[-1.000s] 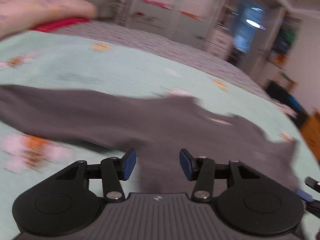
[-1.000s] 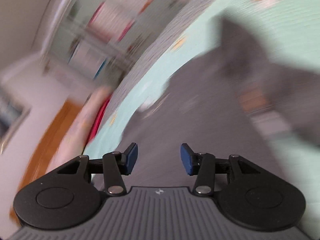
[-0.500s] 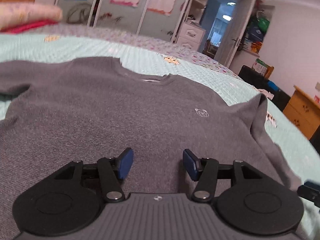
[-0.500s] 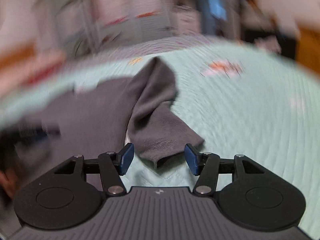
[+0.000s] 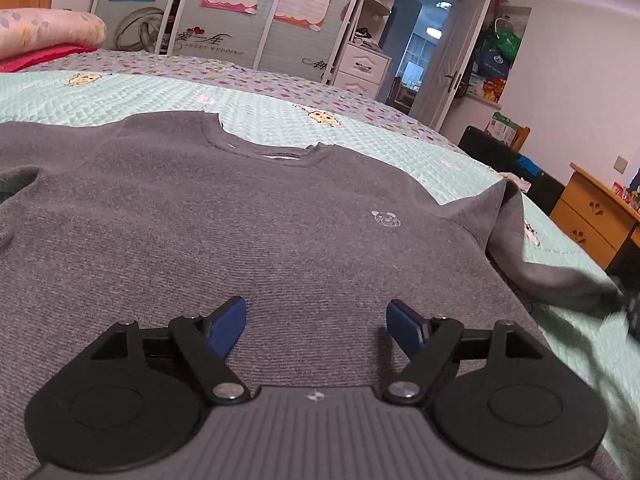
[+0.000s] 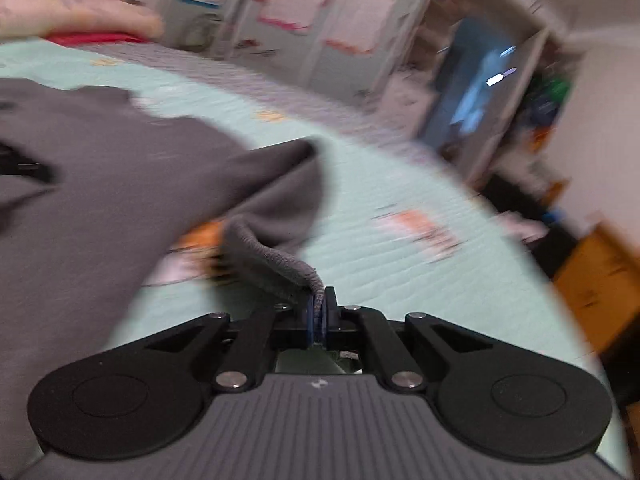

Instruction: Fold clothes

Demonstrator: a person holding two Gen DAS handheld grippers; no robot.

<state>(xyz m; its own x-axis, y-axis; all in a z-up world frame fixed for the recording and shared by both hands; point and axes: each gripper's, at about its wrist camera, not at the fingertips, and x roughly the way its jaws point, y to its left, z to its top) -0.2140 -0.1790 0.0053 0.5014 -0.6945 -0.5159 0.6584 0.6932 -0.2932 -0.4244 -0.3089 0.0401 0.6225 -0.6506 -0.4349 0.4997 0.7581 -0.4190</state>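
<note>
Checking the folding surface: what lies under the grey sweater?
The grey sweater lies flat on a mint quilted bedspread, which shows around it. Whatever sits directly beneath the sweater's body is covered.

Location: a home bedroom. Evidence in the left wrist view: a bed (image 5: 120, 92) with a mint quilted cover takes up most of the frame, and a pillow (image 5: 48, 34) lies at its far left. Behind the bed stands a wardrobe (image 5: 240, 12) with sliding doors carrying paper posters. Beside it are white drawers (image 5: 362, 68). An open door (image 5: 448, 60) leads to a lit room. A wooden dresser (image 5: 592, 216) stands at the right wall.
</note>
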